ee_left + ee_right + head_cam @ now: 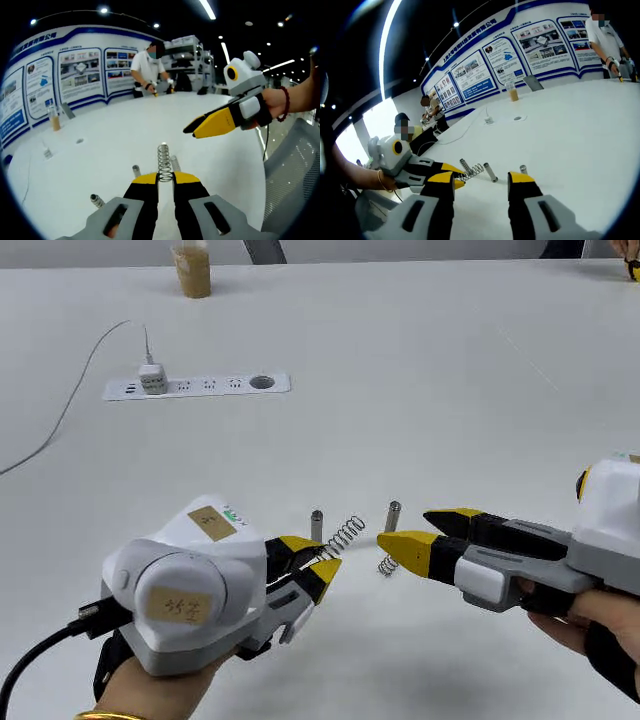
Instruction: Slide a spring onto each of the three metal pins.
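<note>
**Spring pinched, not yet on a pin**

The left gripper (318,557) has its fingers pressed onto one end of a spring (345,535). The spring juts out tilted above the worktop (420,390), between the first pin (317,523) and the second pin (393,515), both upright. The right gripper (405,527) hovers with fingers spread and empty, near a loose spring (387,565) lying flat. Threading looks to be the step in hand. The next move calls for turning the held spring upright, centring its free end over a pin top, then lowering it.
</note>
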Tool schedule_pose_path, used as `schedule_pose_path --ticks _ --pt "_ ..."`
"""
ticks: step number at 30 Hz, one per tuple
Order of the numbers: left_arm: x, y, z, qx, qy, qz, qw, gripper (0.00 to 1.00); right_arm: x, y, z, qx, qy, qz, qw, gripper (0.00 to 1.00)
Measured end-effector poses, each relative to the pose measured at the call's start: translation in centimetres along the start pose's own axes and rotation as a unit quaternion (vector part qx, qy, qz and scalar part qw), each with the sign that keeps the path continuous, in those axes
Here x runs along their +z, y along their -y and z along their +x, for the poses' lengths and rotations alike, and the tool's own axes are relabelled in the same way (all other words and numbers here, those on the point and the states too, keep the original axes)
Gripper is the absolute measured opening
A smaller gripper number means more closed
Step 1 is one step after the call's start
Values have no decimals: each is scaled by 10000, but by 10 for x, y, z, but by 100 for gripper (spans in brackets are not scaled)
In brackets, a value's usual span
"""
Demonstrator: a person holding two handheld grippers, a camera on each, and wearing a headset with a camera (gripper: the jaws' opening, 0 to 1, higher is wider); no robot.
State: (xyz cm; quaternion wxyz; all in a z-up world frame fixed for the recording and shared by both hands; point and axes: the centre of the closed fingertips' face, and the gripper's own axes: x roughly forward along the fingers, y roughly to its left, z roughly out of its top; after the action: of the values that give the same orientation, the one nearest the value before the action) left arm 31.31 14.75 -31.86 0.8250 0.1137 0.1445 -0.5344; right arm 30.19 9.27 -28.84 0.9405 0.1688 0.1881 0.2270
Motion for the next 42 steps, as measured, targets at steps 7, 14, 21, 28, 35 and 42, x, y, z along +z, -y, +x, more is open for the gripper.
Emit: schedule_pose_path --ticks 7,14,21,28,35,42 --pt "15 3 -13 34 317 -111 9994 10 8 -20 12 315 75 228 9992 33" --pt "25 5 -27 37 614 -241 9978 10 14 -40 23 670 157 691 9952 29" --pt "34 4 -37 79 849 -285 9960 10 17 -50 29 802 182 1016 9914 25" --pt "37 5 -40 56 953 -284 9950 10 20 -55 31 883 236 1260 9878 20" --pt "38 6 -41 40 972 -284 9948 10 21 -57 32 949 233 1385 9855 15" --pt "34 5 -41 70 830 -249 9962 11 21 -66 32 1180 180 1341 9837 12"
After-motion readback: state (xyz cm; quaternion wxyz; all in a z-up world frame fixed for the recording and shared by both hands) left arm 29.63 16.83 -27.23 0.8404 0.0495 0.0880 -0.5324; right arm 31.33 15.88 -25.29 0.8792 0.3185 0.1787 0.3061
